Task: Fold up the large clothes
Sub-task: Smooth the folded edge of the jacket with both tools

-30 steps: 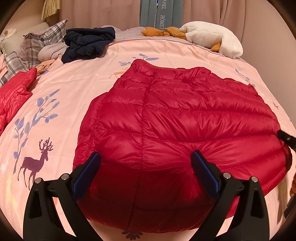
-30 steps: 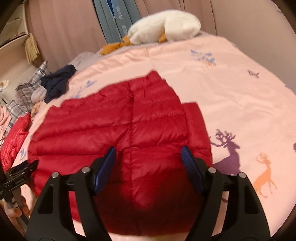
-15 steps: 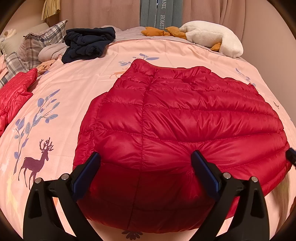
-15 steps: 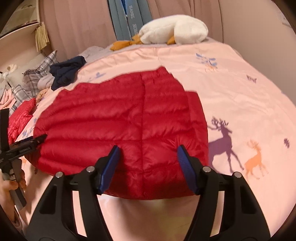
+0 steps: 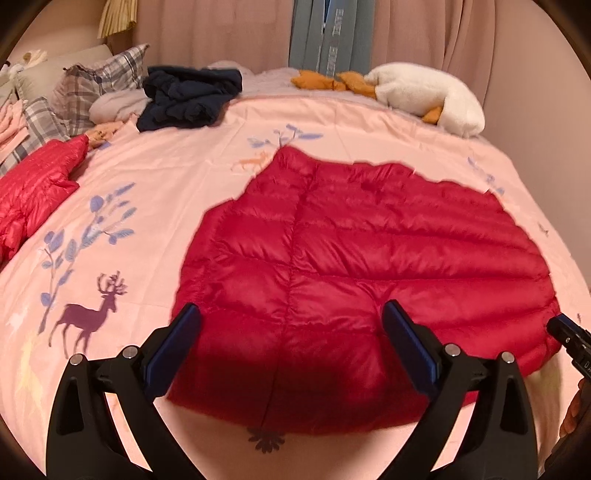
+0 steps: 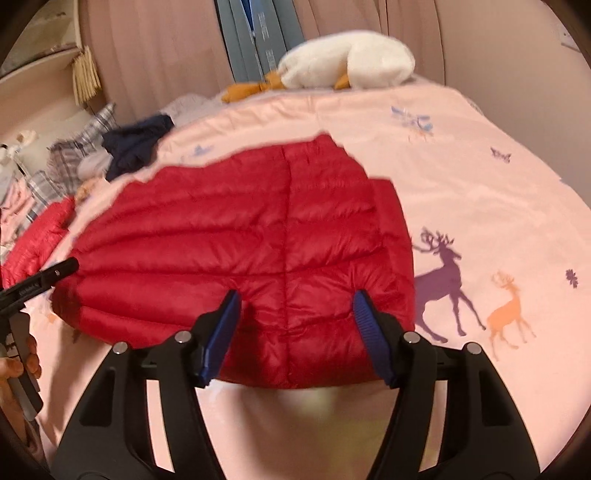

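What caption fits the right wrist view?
Open right gripper hovers over a folded red quilted down jacket on a pink deer-print bedspread.

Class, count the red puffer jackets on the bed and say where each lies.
2: one red puffer jacket spread flat mid-bed; a second red jacket crumpled at the left edge. Others may be hidden in the pile.

I see a bed under a pink duvet cover (image 5: 177,177) printed with deer and leafy sprigs. Behind the bed hang pinkish-beige curtains (image 5: 207,33), parted by a grey-blue panel (image 5: 332,33) with lettering too blurred to read. A plain wall (image 5: 532,110) stands right of the bed. Plaid pillows (image 5: 92,85) sit at the bed's far left. The light is warm and dim.
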### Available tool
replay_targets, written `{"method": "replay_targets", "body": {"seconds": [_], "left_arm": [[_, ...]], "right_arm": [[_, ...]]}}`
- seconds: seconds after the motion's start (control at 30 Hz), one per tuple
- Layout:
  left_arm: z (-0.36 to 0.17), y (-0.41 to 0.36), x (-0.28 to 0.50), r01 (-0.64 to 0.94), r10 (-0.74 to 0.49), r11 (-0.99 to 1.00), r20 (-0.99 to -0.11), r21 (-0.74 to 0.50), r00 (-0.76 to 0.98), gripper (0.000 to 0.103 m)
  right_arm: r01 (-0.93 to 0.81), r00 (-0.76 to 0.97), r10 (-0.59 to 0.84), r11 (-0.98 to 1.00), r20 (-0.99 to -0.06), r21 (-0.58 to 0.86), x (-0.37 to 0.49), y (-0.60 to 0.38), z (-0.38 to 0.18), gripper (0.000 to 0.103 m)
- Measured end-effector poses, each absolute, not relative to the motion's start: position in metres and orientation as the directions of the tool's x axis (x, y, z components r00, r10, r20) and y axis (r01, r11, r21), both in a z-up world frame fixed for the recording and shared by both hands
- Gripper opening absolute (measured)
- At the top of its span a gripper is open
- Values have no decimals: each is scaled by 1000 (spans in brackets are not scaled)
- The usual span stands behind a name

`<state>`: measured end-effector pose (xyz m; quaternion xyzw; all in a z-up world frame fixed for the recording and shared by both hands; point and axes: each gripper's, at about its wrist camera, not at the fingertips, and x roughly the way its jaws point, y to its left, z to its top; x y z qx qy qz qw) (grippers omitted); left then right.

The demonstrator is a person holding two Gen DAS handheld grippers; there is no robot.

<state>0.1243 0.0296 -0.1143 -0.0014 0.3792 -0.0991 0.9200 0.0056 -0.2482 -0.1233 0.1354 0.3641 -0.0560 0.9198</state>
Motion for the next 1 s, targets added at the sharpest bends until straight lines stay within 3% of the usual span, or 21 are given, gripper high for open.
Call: {"method": "replay_targets", "body": {"seconds": [0.17, 0.3, 0.4, 1.0], "left_arm": [[-101, 24, 104, 234, -213, 970, -665, -60, 715, 99], [-108, 12, 102, 277, -225, 960, -683, -34, 695, 98], [-122, 5, 106, 297, -227, 954, -718, -30, 658, 91], [-138, 6, 109, 292, -233, 955, -749, -55, 621, 91]], "right_arm": [[184, 756, 15, 955, -654, 235, -4, -245, -112, 65], [188, 728, 20, 955, -685, 228, 3, -241, -124, 65], [199, 706, 32, 950, -708, 241, 9, -241, -135, 65], [219, 684, 93, 920, -723, 325, 9, -250, -143, 65]]}}
